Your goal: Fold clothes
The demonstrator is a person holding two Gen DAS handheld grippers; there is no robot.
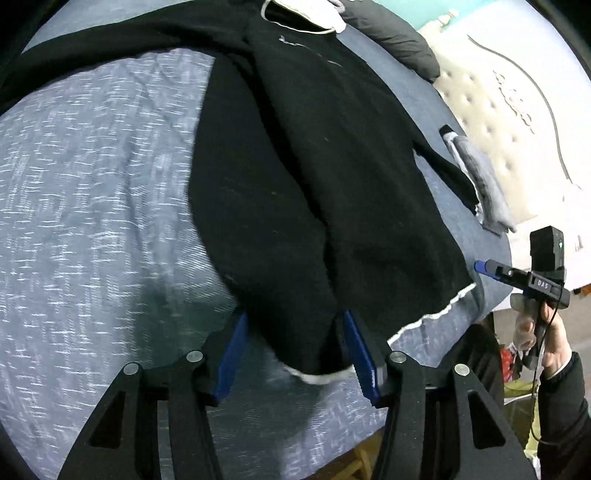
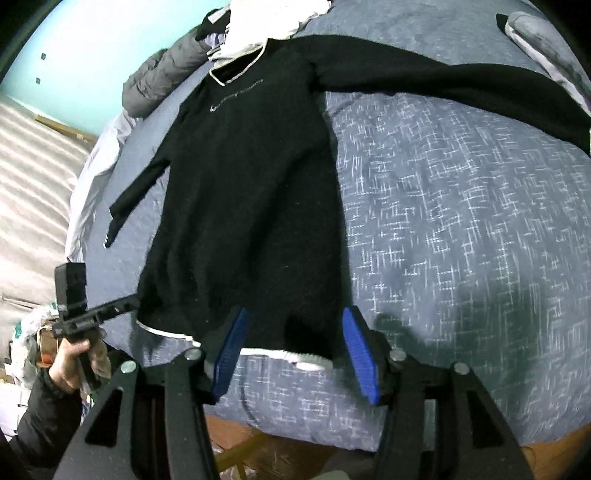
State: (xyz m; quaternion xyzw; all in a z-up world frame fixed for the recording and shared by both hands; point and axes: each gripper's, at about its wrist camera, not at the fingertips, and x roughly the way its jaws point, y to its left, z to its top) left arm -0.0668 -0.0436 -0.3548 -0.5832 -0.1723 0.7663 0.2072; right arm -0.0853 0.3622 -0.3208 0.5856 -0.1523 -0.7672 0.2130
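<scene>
The right gripper [image 1: 480, 265], seen from the left wrist view, bears a small label reading "DAS" in pale letters on its black body. The black sweater [image 2: 243, 192] carries a line of pale chest lettering, too small and blurred to read.

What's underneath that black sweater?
The sweater lies spread on a blue patterned quilt that covers the bed. White cloth sits by its collar. Whatever lies beneath the sweater's middle is hidden.
</scene>
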